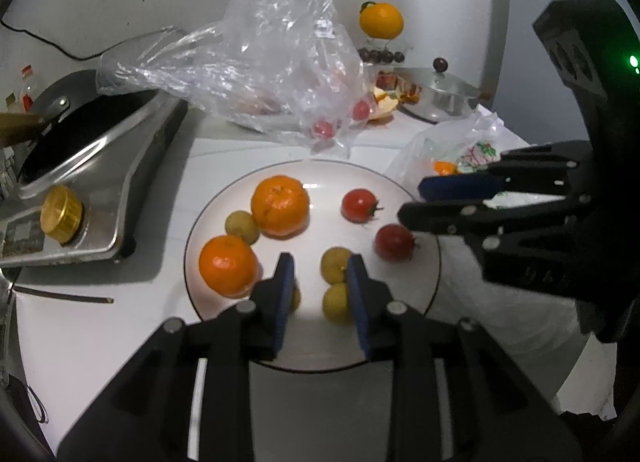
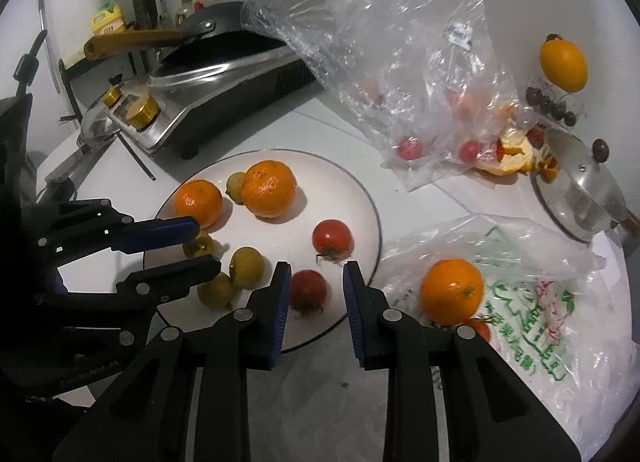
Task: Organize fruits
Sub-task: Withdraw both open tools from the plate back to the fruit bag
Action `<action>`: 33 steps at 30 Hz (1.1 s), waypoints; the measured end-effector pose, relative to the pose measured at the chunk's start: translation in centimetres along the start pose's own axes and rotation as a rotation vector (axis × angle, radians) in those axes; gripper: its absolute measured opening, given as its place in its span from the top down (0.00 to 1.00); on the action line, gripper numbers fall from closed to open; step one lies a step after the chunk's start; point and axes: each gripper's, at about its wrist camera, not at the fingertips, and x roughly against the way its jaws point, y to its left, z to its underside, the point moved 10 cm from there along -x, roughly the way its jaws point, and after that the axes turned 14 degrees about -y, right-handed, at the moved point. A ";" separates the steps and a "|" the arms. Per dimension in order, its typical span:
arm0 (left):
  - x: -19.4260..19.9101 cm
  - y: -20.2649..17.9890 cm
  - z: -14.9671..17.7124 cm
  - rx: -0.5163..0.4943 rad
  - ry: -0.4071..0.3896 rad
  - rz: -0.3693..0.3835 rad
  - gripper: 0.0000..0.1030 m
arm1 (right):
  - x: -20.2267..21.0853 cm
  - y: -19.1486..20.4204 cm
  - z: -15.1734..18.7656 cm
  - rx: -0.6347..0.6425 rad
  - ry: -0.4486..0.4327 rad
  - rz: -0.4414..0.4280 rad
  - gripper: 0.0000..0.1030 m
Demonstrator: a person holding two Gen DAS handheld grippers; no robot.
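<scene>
- Left gripper (image 1: 320, 266) is hovering with jaws apart and empty over the plate (image 1: 400, 334), yellow-green fruits (image 1: 335, 260) beside its right finger, likely sorting.
- Right gripper (image 2: 316, 274) is gaping empty too; a tomato (image 2: 308, 289) is sitting just ahead, mandarin (image 2: 452, 291) waiting rightward on the bag (image 2: 540, 302).

A small yellow fruit (image 1: 295, 298) sits mostly hidden behind the left gripper's fingers (image 1: 285, 294).

Two oranges (image 2: 198, 202) (image 2: 269, 189), two tomatoes (image 2: 332, 239) (image 2: 308, 290) and four small yellow-green fruits (image 2: 247, 267) (image 2: 216, 291) (image 2: 236, 184) (image 2: 200, 244) share one white plate (image 2: 360, 198); a third orange (image 2: 453, 291) lies on one printed bag (image 2: 540, 302), beside one clear bag (image 2: 400, 62) holding at least two red fruits (image 2: 410, 148) (image 2: 470, 150).
</scene>
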 end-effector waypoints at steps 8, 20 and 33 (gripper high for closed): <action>0.6 -1.7 -1.1 -0.020 -0.022 -0.004 0.71 | 3.4 -2.8 -0.5 -0.019 -0.053 0.062 0.72; 0.3 -4.9 -3.2 -0.037 -0.054 0.009 0.35 | 6.1 -8.0 1.4 -0.085 -0.068 0.131 0.64; -2.0 -7.7 -4.6 -0.104 -0.047 0.011 0.35 | 3.9 -10.6 4.0 -0.132 -0.018 0.094 0.61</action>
